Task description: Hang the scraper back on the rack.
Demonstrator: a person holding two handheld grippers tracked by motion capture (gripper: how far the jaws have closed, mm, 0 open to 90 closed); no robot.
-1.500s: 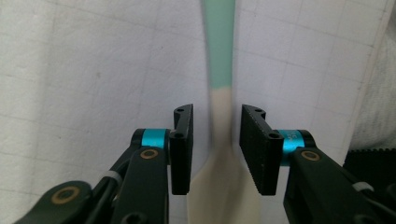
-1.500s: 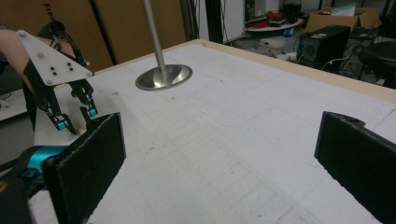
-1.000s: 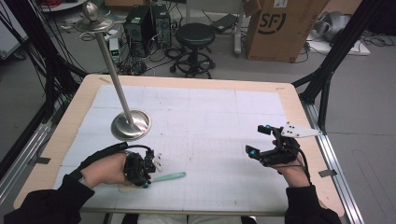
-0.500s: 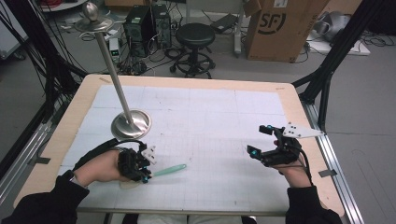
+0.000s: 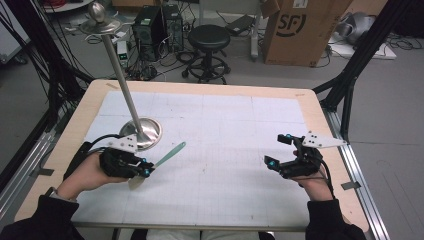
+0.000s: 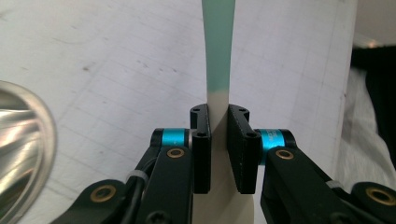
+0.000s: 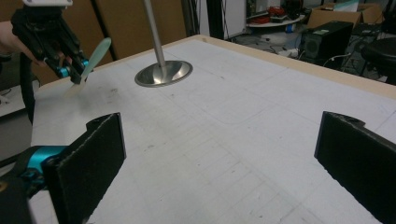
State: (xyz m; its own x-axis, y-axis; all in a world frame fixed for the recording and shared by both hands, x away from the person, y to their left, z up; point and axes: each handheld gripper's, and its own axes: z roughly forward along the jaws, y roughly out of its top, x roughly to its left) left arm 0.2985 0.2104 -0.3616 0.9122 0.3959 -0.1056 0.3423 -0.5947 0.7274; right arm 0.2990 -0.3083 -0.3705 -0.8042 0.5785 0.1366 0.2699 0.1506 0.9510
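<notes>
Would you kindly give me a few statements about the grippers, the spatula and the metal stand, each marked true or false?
1. The left gripper is shut on the green-and-cream flat spatula. True.
2. The right gripper holds the spatula. False: its jaws are wide apart with nothing between them.
3. The shiny metal stand with a round base stands on the white gridded mat. True.
4. The spatula lies flat on the mat. False: it is lifted off it.

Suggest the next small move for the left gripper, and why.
Probably carry the spatula toward the metal stand. The left gripper is shut on its pale end, the green handle pointing away, lifted off the table beside the stand's base. The right gripper is open and holds nothing, so it needn't move.
</notes>
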